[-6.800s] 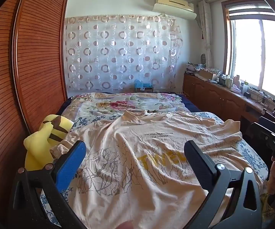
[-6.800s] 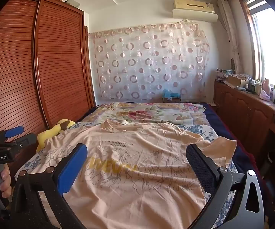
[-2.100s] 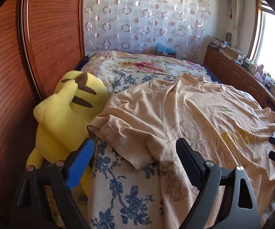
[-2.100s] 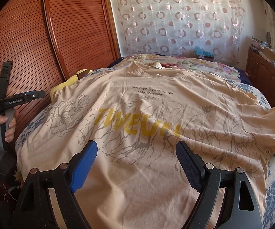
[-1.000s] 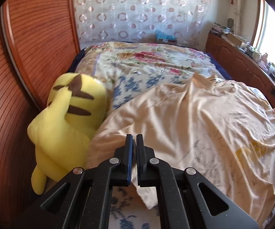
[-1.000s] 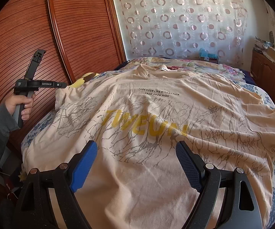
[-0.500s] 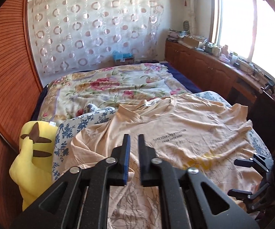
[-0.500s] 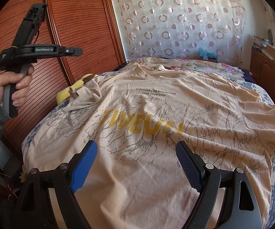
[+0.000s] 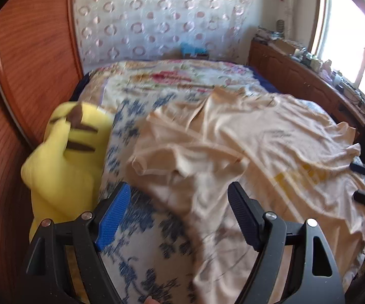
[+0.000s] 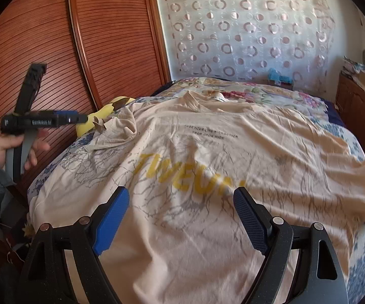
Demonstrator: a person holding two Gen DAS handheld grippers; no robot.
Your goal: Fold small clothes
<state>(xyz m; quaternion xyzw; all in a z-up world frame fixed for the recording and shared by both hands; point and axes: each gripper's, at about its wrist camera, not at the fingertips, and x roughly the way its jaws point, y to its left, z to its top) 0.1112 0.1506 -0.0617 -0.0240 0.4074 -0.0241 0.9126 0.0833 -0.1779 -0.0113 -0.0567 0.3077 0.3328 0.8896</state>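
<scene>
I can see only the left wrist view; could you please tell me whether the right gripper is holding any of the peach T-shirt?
Observer: No. The right gripper has its jaws wide apart above the peach cotton T-shirt, with no cloth pinched.
Operator: Thank you. Which part of the shirt is it over?
Observer: The lower front, just below the large yellow printed lettering.
Operator: Is the left hand clear of the bed?
Observer: Yes. The left hand is beside the bed, in front of the reddish slatted wooden door, and touches no cloth.
</scene>
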